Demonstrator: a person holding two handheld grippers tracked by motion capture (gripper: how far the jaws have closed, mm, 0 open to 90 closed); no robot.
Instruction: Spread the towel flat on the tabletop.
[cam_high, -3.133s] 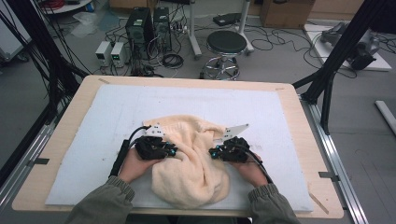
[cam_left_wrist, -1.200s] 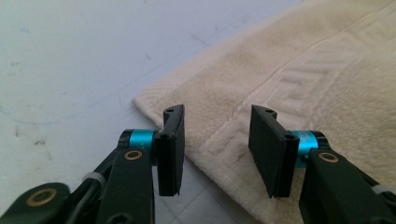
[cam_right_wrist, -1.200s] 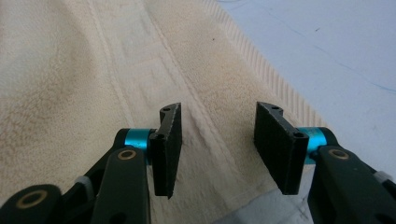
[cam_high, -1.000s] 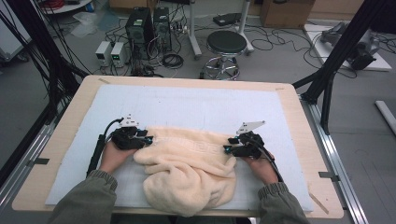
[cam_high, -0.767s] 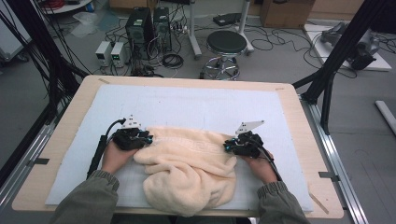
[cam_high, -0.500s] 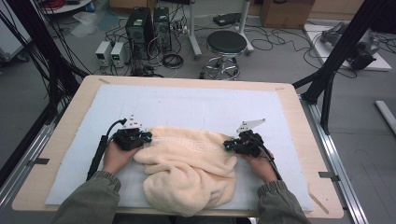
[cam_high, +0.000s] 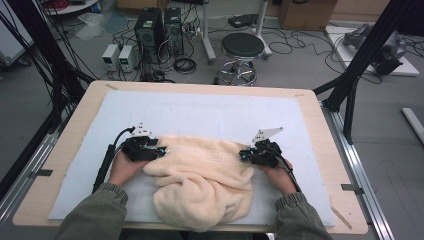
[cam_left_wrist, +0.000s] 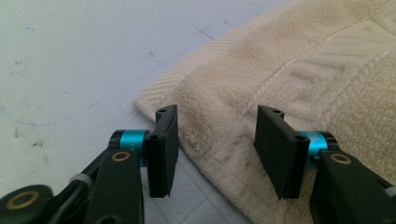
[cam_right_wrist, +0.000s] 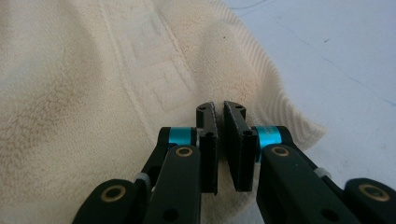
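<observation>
A cream terry towel (cam_high: 205, 185) lies rumpled on the white mat, its far edge pulled out flat between my two hands. My left gripper (cam_high: 161, 150) sits at the towel's far left corner. In the left gripper view its jaws (cam_left_wrist: 215, 140) stand apart with the corner of the towel (cam_left_wrist: 280, 70) between them, pads off the cloth; they have just been opening. My right gripper (cam_high: 242, 156) is at the far right corner. In the right gripper view it (cam_right_wrist: 218, 116) is pinched shut on the hem of the towel (cam_right_wrist: 93, 70).
The white mat (cam_high: 200, 107) covers most of the wooden table (cam_high: 90, 95), with bare mat beyond the towel and to both sides. Past the far edge stand a black stool (cam_high: 242, 47), computer cases (cam_high: 152, 27) and cables on the floor.
Since three seconds ago both hands moved apart from the towel's middle to its far corners, spreading the far edge. Over the last second the hands have stayed put.
</observation>
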